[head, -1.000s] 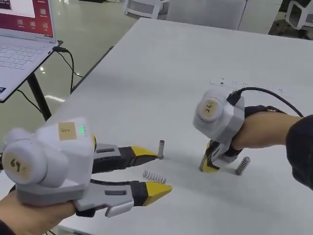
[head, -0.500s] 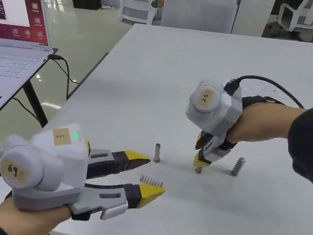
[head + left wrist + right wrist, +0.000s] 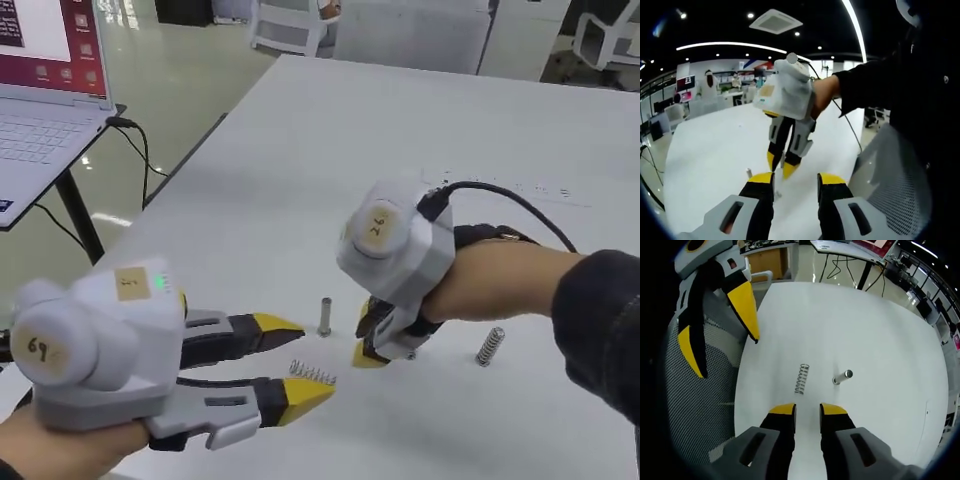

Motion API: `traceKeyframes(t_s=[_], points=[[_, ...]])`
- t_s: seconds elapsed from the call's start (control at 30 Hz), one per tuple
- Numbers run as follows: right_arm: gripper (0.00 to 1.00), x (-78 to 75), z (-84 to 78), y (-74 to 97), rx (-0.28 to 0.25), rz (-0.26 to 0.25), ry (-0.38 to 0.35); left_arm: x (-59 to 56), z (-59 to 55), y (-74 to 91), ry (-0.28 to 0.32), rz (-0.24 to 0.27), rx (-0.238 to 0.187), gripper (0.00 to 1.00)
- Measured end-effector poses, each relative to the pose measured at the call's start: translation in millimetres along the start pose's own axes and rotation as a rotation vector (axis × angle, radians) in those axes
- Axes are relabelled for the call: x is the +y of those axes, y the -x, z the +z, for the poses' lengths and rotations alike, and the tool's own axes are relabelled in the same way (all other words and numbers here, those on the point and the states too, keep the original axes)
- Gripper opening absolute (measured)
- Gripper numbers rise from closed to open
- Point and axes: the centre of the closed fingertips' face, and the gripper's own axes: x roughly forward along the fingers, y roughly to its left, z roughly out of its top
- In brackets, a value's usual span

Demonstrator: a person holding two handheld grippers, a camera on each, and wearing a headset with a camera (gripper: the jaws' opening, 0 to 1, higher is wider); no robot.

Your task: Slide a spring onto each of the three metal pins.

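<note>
Left gripper [image 3: 796, 178] wide open, right gripper [image 3: 807, 410] slightly parted, both empty; best to grip the loose spring [image 3: 801, 379] near one end and line it up with the upright pin [image 3: 842, 376]

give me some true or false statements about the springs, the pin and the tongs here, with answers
1. A spring lies flat on the table. True.
2. The right tongs are shut on a spring. False: they are open, with nothing between them.
3. The pin near that spring stands upright with no spring on it. True.
4. The laptop sits on the same table as the pin. False: it rests on a separate stand off the table's left edge.
5. The left tongs are shut. False: their yellow tips stand apart.
</note>
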Motion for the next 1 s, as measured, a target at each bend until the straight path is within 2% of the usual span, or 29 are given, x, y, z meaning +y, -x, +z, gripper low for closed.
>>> traceKeyframes(t_s=[0.2,0.37,0.47,0.67,0.77,1.0], points=[[0.15,6.5,5.0,-14.2,-0.004,0.036,-0.016,0.6,-0.4,0.0,0.004,-0.002,-0.002,0.27],[0.14,7.1,10.3,-24.4,-0.006,0.036,-0.017,0.0,-0.9,-0.4,-0.001,-0.005,0.001,0.27],[0.15,11.7,11.3,-33.5,0.001,0.055,-0.031,0.4,-0.7,-0.2,0.0,-0.005,0.0,0.27],[0.14,11.9,10.4,-43.8,0.018,0.048,-0.034,0.9,-0.2,-0.1,0.002,-0.004,-0.001,0.26],[0.13,7.7,7.3,-46.8,0.031,0.028,-0.041,1.0,0.0,-0.1,0.002,-0.003,-0.001,0.26],[0.12,9.0,2.4,-51.7,0.038,0.03,-0.055,1.1,0.5,-0.5,0.003,-0.001,0.0,0.26]])
